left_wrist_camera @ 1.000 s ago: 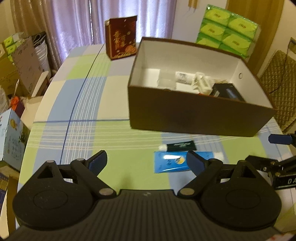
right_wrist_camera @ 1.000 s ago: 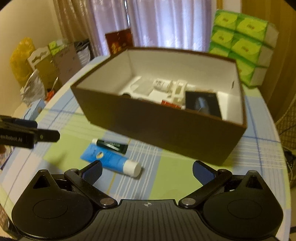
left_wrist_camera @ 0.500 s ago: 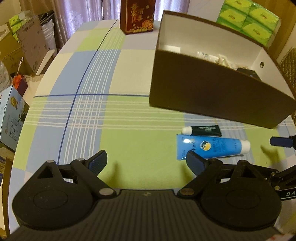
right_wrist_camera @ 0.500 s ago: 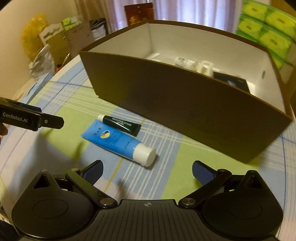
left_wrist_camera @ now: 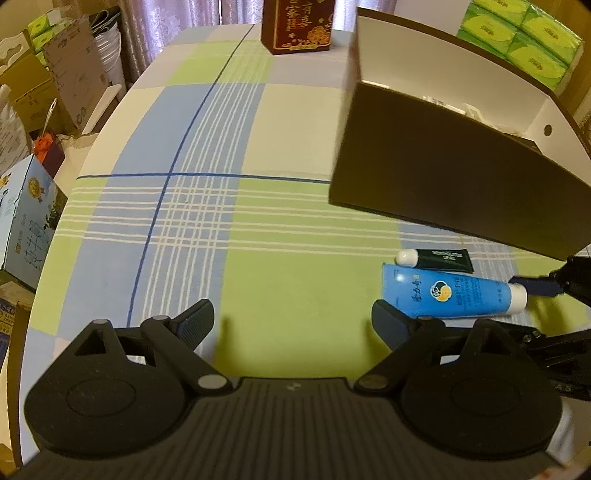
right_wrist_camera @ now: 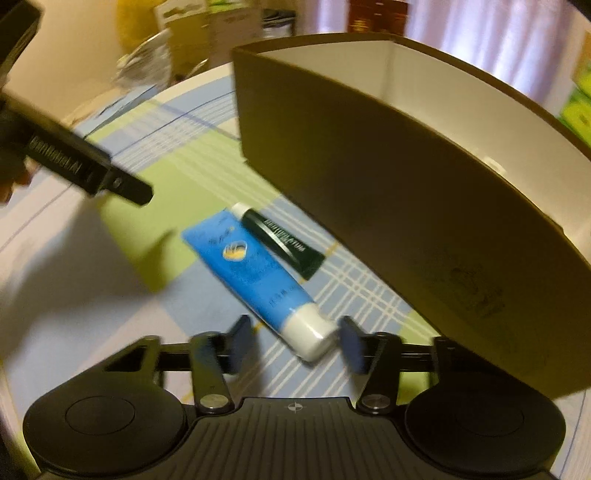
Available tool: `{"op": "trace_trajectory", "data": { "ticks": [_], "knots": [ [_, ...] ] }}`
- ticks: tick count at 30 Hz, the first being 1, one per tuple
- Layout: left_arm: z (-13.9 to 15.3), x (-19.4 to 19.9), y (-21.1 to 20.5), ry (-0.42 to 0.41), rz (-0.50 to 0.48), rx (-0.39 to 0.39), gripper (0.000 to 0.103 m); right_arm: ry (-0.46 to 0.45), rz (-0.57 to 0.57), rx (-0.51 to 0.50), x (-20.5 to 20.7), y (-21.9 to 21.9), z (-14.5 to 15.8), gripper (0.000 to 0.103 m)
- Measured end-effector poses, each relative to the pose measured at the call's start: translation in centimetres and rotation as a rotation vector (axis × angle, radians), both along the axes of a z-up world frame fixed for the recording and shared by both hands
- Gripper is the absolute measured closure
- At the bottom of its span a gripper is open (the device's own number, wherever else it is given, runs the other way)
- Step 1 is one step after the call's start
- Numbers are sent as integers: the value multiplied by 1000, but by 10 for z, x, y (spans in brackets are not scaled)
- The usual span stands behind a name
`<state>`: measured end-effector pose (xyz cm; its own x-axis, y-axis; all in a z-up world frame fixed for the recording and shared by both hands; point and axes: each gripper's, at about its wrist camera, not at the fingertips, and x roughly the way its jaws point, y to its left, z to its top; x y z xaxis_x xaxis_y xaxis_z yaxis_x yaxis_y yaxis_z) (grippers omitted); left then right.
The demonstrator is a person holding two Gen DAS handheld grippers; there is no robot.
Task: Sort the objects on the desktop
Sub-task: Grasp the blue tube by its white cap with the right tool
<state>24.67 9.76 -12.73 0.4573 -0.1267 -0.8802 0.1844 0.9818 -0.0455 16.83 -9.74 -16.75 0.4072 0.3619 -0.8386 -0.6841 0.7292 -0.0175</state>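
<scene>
A blue tube point(left_wrist_camera: 443, 295) with a white cap lies on the plaid tablecloth in front of the brown box point(left_wrist_camera: 443, 177). A small black tube point(left_wrist_camera: 439, 257) lies beside it, toward the box. In the right wrist view the blue tube point(right_wrist_camera: 251, 273) points its cap at my right gripper point(right_wrist_camera: 295, 345), which is open with its blurred fingers on either side of the cap. The black tube point(right_wrist_camera: 280, 240) sits against the box wall point(right_wrist_camera: 388, 177). My left gripper point(left_wrist_camera: 291, 323) stands open over a green square, empty, left of the tubes.
A dark red carton point(left_wrist_camera: 297, 26) stands at the table's far edge, with green tissue packs point(left_wrist_camera: 524, 40) behind the box. Cardboard boxes and a blue carton point(left_wrist_camera: 22, 221) crowd the floor left of the table. The box holds several small items.
Both grippers have dropped lower and closer to the table. The right one has moved up to the blue tube's cap and its fingers have narrowed around it. The tubes have not moved.
</scene>
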Motion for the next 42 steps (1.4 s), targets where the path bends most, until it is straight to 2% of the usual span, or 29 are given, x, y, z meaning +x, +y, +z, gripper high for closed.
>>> {"op": "trace_trajectory", "data": {
  "ticks": [3,5,7,9,12,15,17,27,30,36,42],
  "knots": [
    [0,-1,4,2,11,5,13,43,58,26,-9,-3,2,76],
    [0,-1,6,0,18,8,13,74,74,29,-14,-5,3,76],
    [0,-2,8,1,23,9,13,64,62,41,-17,-5,5,74],
    [0,-2,8,2,26,12,13,54,48,53,-16,-4,5,67],
    [1,-4,5,0,20,12,13,45,14,62,-8,5,2,65],
    [2,-7,3,-1,15,12,13,56,12,82,-2,13,-2,67],
    [2,-8,3,0,15,12,13,46,24,71,-5,16,-4,77],
    [0,-13,-6,0,-5,-6,13,90,51,68,-44,-17,-1,77],
    [-3,-15,-16,7,-33,-26,13,93,-9,47,-59,-38,0,77],
    [-8,-13,-47,23,-102,-55,13,96,-202,26,-80,-84,3,77],
    [-12,-2,-85,-9,-150,-56,14,66,-401,14,-80,-107,5,77]
  ]
}}
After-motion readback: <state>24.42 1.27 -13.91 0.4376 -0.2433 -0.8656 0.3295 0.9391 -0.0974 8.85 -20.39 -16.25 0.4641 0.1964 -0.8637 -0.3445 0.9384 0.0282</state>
